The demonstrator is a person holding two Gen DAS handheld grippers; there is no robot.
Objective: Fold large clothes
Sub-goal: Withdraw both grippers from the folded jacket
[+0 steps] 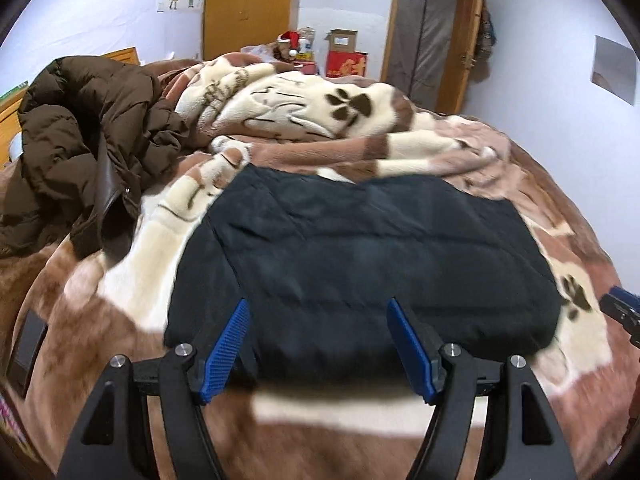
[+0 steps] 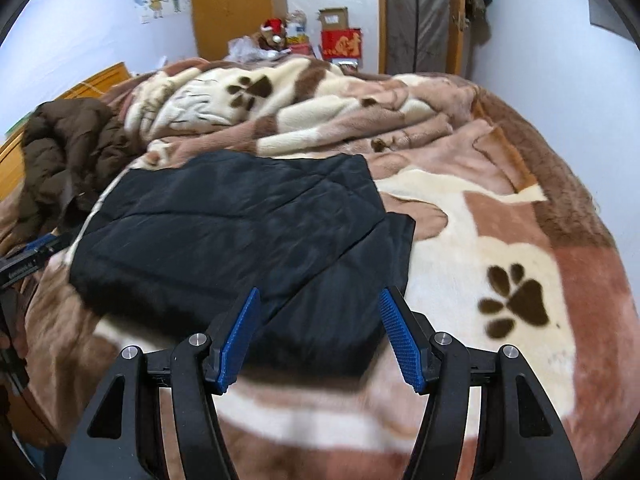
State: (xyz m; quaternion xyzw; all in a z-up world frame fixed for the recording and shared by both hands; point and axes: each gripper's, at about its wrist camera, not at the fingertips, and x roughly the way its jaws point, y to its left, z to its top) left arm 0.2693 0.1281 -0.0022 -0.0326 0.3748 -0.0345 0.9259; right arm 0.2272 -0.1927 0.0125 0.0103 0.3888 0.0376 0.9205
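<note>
A black quilted garment point(image 1: 360, 256) lies folded into a flat rectangle on the bed; it also shows in the right wrist view point(image 2: 240, 232). My left gripper point(image 1: 318, 312) is open and empty, hovering over the garment's near edge. My right gripper point(image 2: 320, 304) is open and empty over the garment's near right corner. The right gripper's tip shows at the right edge of the left wrist view point(image 1: 620, 308). The left gripper shows at the left edge of the right wrist view point(image 2: 32, 256).
A brown puffer coat point(image 1: 80, 152) lies crumpled at the bed's left. A bunched paw-print blanket point(image 1: 300, 108) rises behind the garment. Boxes point(image 1: 346, 60) and a wooden door point(image 1: 432, 40) stand at the far wall. A dark flat object point(image 1: 28, 344) lies at the left edge.
</note>
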